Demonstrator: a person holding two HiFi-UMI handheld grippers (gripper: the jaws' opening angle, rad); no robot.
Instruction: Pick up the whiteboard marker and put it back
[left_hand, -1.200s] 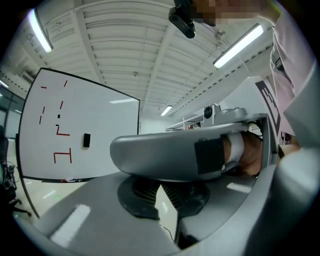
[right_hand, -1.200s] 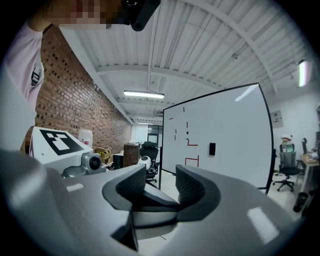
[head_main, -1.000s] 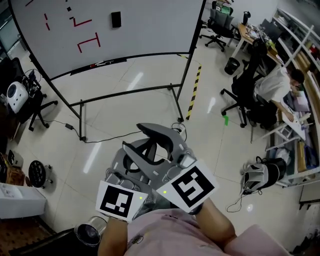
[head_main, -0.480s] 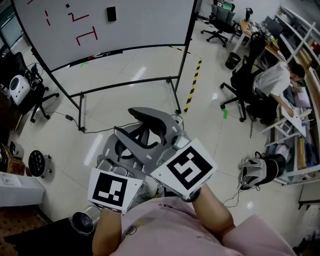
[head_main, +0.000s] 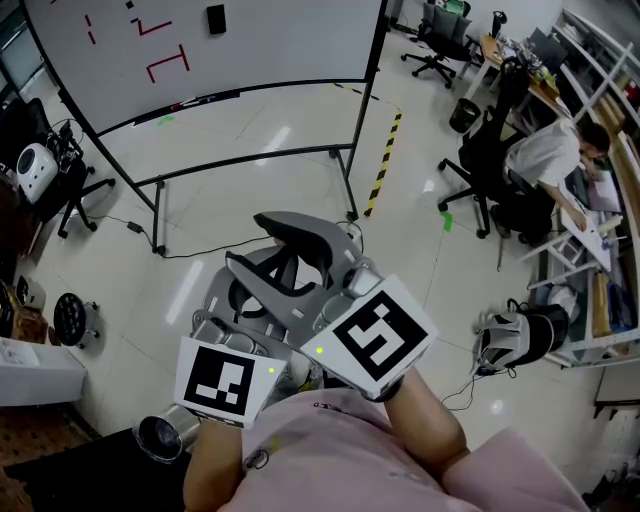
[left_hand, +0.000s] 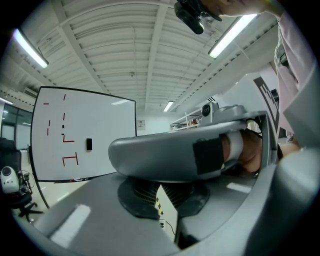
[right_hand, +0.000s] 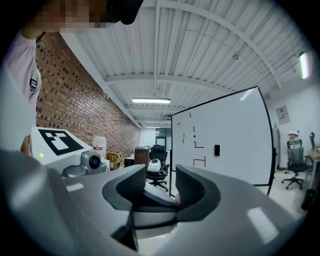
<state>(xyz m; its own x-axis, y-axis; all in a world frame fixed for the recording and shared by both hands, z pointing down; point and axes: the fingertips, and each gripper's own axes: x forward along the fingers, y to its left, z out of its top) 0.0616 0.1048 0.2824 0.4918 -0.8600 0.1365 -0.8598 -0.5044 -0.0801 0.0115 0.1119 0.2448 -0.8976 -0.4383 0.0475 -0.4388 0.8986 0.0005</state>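
Whiteboard marker (head_main: 193, 101) — a small red-and-dark stick, as far as it can be made out — lies on the ledge of the whiteboard (head_main: 270, 40), well away across the tiled floor (head_main: 300, 160). Close to the person's chest, the left hand-held gripper (left_hand: 159, 202) has its jaws pressed together on nothing. Crossing over it, the right hand-held gripper (right_hand: 155, 192) has its jaws apart — nothing gripped.

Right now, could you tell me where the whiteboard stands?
Head view: the whiteboard stands top left, ahead of the person, with yellow-black floor tape just right of its frame.
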